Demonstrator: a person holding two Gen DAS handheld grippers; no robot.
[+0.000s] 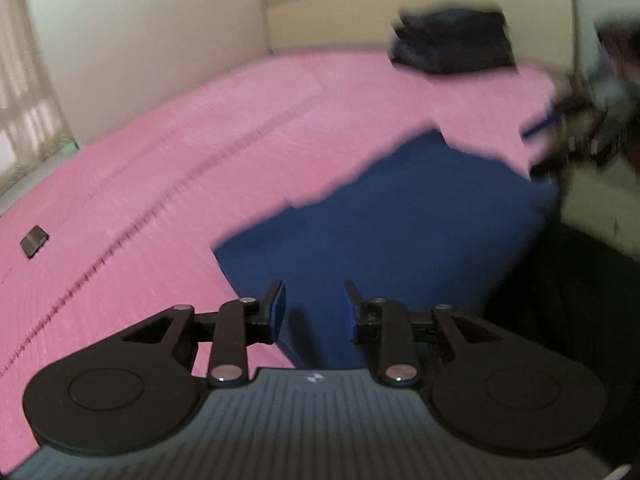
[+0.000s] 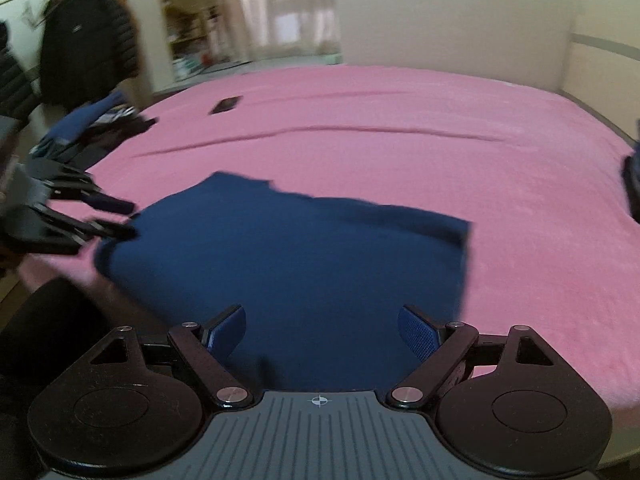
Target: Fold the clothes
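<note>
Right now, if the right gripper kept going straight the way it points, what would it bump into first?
Most likely the folded blue garment lying on the pink bedspread. The right gripper points down at it with open, empty jaws; depth is hard to judge.

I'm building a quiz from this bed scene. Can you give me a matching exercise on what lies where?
Things:
1. folded navy blue garment
2. small flat black rectangular object
3. dark folded clothes stack
4. black puffer jacket

Places:
A. hanging at the wall
B. far corner of the pink bedcover
C. just ahead of both grippers
D. alone on the bedcover, away from the clothes

Pairs: 1-C, 2-D, 3-B, 4-A
</note>
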